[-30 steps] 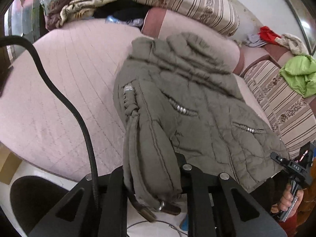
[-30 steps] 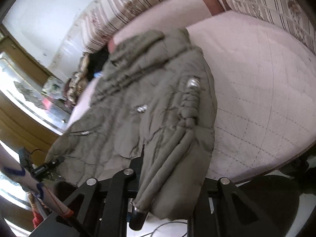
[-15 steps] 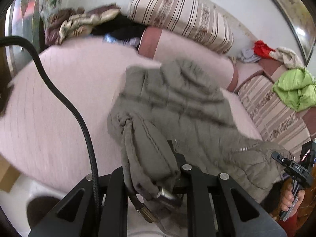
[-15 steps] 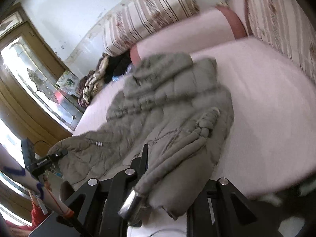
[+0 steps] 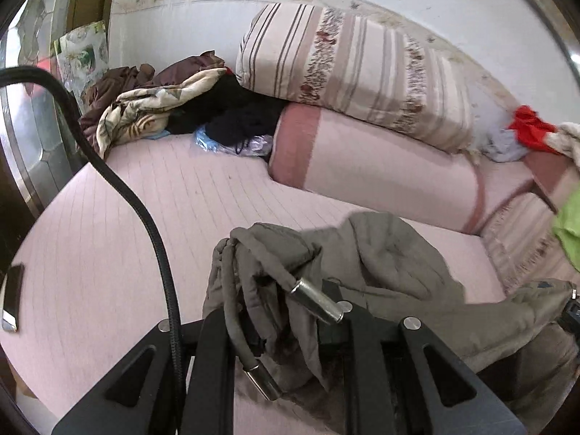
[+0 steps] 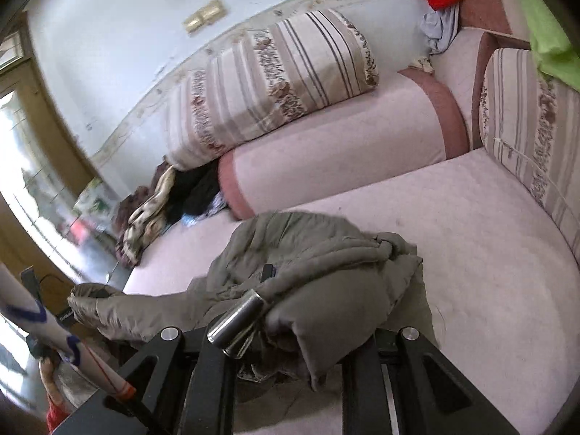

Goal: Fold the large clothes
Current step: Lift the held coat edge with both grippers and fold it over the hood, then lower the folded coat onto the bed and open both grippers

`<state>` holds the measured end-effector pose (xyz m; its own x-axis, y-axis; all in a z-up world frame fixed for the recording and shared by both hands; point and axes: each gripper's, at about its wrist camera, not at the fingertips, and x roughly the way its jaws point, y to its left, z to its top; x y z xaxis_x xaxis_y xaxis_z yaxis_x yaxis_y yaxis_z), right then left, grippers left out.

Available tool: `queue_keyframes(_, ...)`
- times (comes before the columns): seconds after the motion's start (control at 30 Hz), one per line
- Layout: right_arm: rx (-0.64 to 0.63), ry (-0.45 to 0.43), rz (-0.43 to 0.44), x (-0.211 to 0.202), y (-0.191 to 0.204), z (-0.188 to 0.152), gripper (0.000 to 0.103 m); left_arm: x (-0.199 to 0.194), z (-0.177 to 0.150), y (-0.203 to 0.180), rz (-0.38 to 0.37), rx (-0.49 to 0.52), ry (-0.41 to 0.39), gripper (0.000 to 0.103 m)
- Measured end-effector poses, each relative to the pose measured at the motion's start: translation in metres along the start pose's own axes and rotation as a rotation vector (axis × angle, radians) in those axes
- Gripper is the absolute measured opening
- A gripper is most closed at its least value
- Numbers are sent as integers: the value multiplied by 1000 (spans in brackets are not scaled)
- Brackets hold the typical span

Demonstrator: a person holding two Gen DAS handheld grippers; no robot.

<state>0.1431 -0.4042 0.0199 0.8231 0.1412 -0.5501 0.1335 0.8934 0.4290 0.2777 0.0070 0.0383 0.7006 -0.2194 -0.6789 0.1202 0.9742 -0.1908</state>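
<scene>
L gripper (image 5: 290, 348) & R gripper (image 6: 290, 355) both clamped on olive-grey padded drawstring jacket (image 5: 391, 264); risk: bulky padding slips from pads, fold collapses on pink quilted sofa seat (image 5: 108, 239)

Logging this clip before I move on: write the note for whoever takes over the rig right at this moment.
Left gripper: shut on the grey padded jacket, near its cord ends.
Right gripper: shut on the jacket's other corner.
Jacket: bunched and partly lifted between both grippers over the pink sofa seat.
Done: both corners gripped and raised.
Left: no neat fold is visible yet; lay the jacket over itself, flatten it and release. Other clothes sit on the sofa back.
</scene>
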Motion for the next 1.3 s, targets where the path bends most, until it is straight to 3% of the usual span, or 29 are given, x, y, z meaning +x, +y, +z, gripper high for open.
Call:
queue_keyframes(0.13, 39, 21, -63, 57, -14, 36, 17, 58, 31, -11, 92, 0, 32, 17)
queue_keyframes(0.27, 99, 76, -122, 119, -43, 54, 17, 133, 45, -15, 158, -12, 119, 19)
queue_keyframes(0.43, 122, 142, -201, 190, -70, 52, 19, 200, 32, -22, 246, 26, 180, 25)
queue_keyframes(0.53, 158, 175, -220, 219, -83, 45, 23, 221, 23, -20, 267, 31, 204, 29)
queue_keyframes(0.63, 213, 183, -196, 227, -93, 44, 29, 216, 27, -7, 196, -20, 211, 35)
queue_keyframes(0.73, 252, 140, -118, 211, -97, 48, 56, 192, 34, 8, 77, -82, 187, 49)
queue_keyframes(0.8, 250, 91, -115, 195, -93, 51, 84, 172, 39, 15, 11, -119, 164, 57)
queue_keyframes(0.83, 239, 46, -133, 183, -91, 54, 88, 160, 43, 19, -22, -141, 146, 61)
queue_keyframes(0.9, 208, -23, -138, 158, -83, 60, 90, 141, 49, 22, -53, -159, 126, 62)
queue_keyframes(1.0, 132, -36, -146, 136, -62, 61, 90, 110, 55, 11, -92, -143, 99, 62)
queue_keyframes(1.07, 12, -32, -165, 123, -36, 52, 90, 94, 52, -2, -112, -115, 79, 63)
queue_keyframes(1.2, -186, 6, -178, 121, 8, 20, 90, 87, 24, -61, -131, 43, 103, 64)
queue_keyframes(1.3, -244, 52, -220, 143, 19, 1, 89, 109, 0, -102, -82, 158, 140, 64)
